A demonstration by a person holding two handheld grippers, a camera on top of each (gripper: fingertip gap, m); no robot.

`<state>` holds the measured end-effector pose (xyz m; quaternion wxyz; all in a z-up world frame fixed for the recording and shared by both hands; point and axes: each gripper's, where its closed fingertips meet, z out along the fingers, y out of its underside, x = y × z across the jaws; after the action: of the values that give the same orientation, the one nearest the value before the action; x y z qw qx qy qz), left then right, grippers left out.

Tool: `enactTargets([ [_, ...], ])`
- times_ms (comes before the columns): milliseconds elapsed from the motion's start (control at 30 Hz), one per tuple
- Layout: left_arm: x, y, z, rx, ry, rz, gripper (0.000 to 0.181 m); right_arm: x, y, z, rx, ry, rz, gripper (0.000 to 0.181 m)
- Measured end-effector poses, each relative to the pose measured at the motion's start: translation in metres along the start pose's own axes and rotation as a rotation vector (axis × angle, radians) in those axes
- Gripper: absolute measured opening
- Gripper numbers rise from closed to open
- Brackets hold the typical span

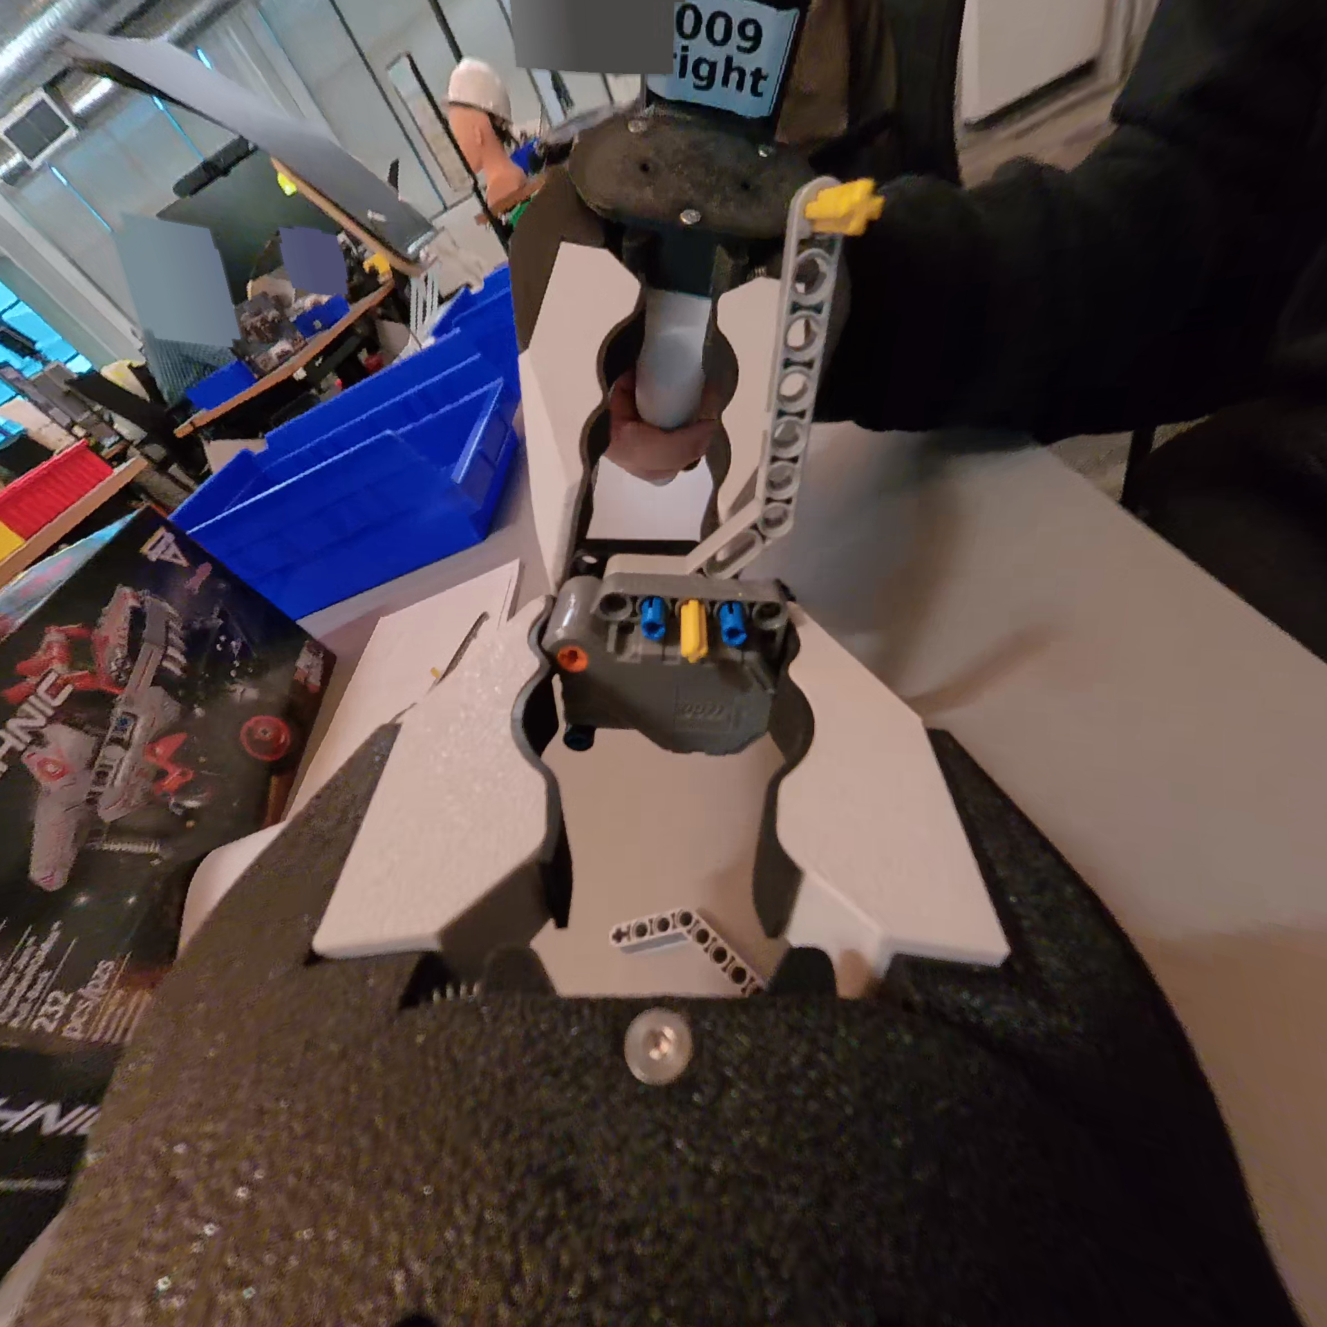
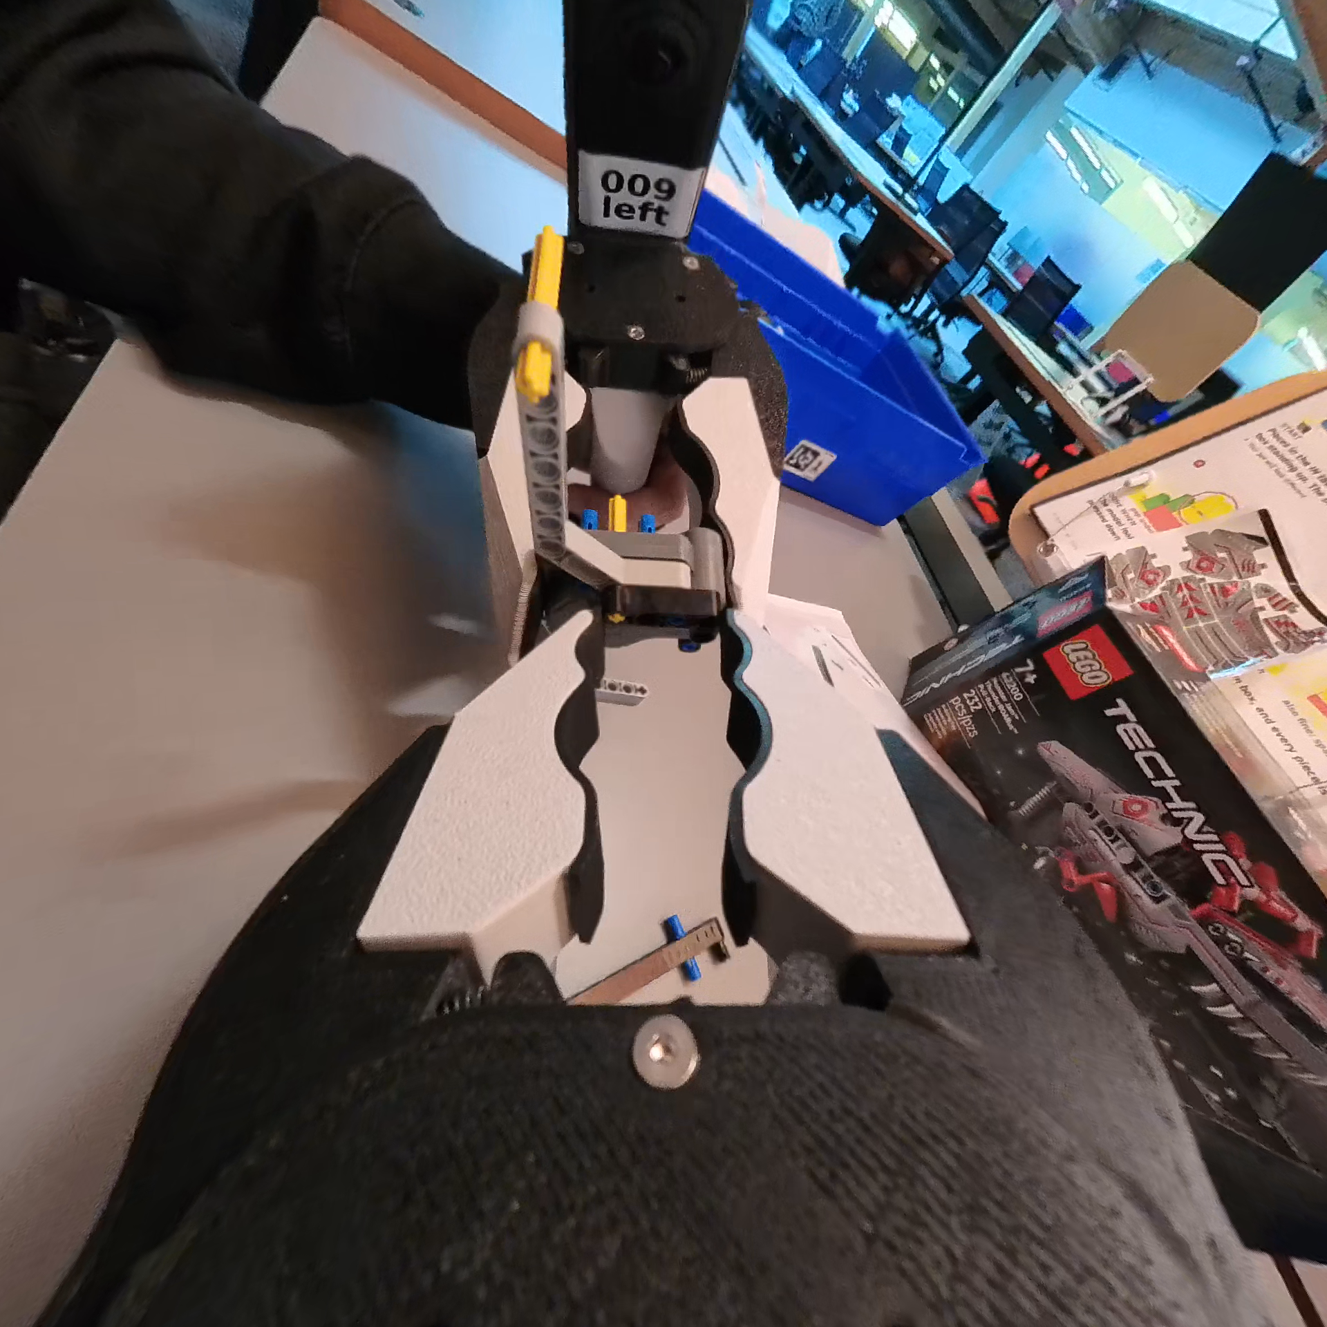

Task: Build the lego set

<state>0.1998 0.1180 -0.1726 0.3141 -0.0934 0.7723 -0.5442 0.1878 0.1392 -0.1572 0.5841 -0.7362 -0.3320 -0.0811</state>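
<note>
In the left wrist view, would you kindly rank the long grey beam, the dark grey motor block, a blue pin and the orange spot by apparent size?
1. Long grey beam and dark grey motor block: close, unranked.
2. Blue pin.
3. Orange spot, about alike.

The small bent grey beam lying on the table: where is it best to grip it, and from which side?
Grip the bent grey beam on its straight arm near the cross-hole end, coming from above with the jaws across its narrow width. It lies flat and alone on the table, so only its thin side edges offer parallel faces; the elbow probably would slip.
</note>
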Motion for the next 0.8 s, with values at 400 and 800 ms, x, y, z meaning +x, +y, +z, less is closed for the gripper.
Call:
enactTargets([
  [400, -0.001, 0.001, 0.002, 0.000, -0.038, 0.037, 0.060, 0.001, 0.007, -0.004, -0.261, 0.033, -0.117, 0.030],
  [800, 0.007, -0.006, 0.003, 0.035, 0.006, 0.100, 0.057, -0.006, -0.007, -0.006, -0.148, -0.018, -0.091, 0.038],
])
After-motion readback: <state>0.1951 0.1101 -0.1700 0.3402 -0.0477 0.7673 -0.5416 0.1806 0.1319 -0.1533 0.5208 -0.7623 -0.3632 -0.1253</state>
